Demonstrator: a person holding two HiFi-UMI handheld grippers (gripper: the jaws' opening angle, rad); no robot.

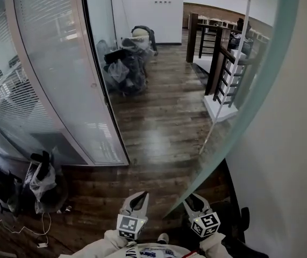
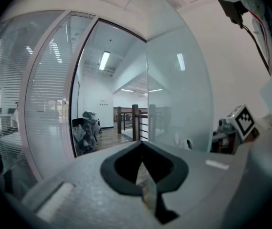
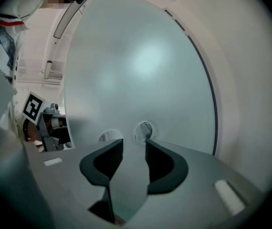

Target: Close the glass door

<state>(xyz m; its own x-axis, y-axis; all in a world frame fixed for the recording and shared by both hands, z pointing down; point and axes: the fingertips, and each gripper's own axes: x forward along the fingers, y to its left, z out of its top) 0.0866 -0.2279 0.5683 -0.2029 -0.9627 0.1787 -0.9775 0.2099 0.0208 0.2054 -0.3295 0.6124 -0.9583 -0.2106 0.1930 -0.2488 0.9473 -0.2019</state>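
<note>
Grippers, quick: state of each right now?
Left gripper: closed, empty.
Right gripper: open, facing the glass door, gripping nothing.

A: What is hidden by the large pale frosted glass door (image 3: 140, 70)?
B: Everything behind it is blurred. Its top is cut off in the head view, and the far grey heap (image 1: 125, 66) is too small to be identified.

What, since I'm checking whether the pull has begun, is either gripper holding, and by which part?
Nothing is held. The left gripper is shut and empty; the right gripper stands open, facing the glass door without clamping it.
</note>
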